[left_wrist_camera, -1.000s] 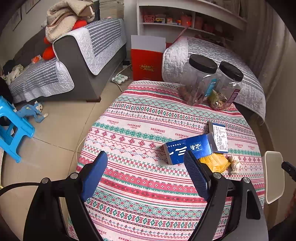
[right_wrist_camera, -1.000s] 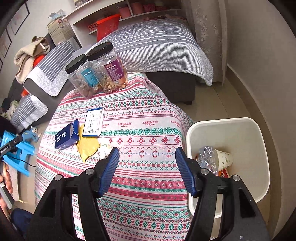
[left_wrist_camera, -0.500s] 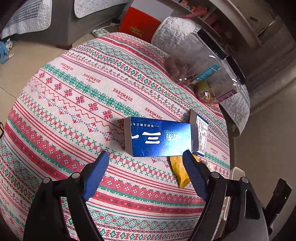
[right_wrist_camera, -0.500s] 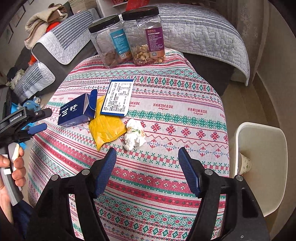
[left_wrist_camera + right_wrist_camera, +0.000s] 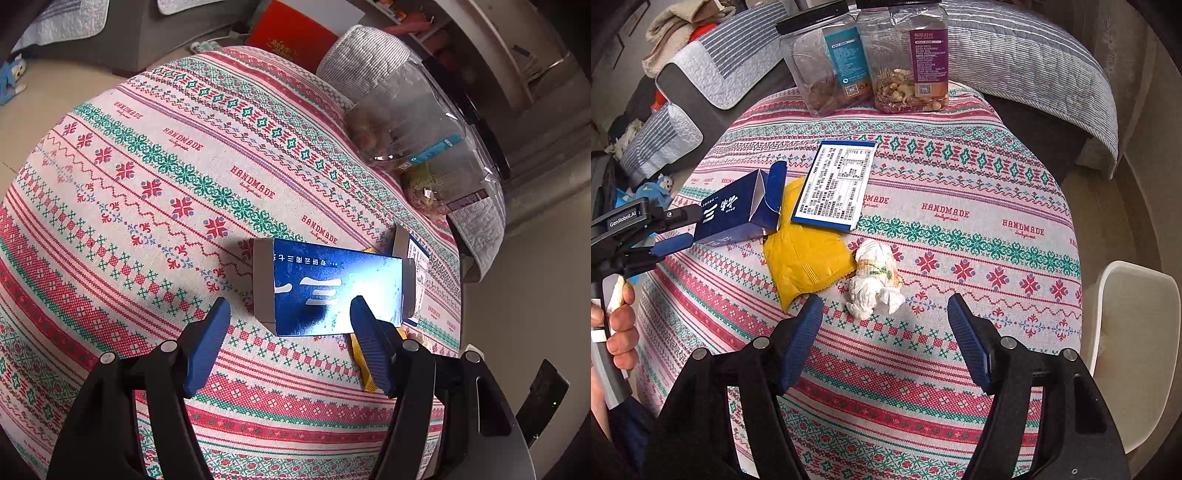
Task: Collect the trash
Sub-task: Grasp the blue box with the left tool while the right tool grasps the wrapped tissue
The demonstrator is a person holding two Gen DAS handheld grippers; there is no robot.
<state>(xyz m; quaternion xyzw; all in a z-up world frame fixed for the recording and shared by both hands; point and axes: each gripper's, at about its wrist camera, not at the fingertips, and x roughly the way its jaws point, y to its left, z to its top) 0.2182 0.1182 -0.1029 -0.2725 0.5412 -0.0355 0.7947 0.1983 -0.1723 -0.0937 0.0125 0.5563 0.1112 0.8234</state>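
Observation:
A dark blue carton (image 5: pixel 332 291) with an open flap lies on the patterned tablecloth (image 5: pixel 155 177). My left gripper (image 5: pixel 290 317) is open, its jaws either side of the carton's near end; in the right wrist view it (image 5: pixel 679 229) reaches the carton (image 5: pixel 735 212) from the left. Beside the carton lie a yellow wrapper (image 5: pixel 803 254), a flat printed box (image 5: pixel 836 184) and a crumpled white tissue (image 5: pixel 873 282). My right gripper (image 5: pixel 884 314) is open and empty, just in front of the tissue.
Two clear jars with black lids (image 5: pixel 864 59) stand at the table's far edge. A white bin (image 5: pixel 1130 332) stands on the floor right of the table. Sofas with grey striped covers (image 5: pixel 1027 55) surround the table.
My left gripper has moved in on the blue carton, which now sits between its jaws. My right gripper has come closer to the tissue, and the bin has slid to the right edge.

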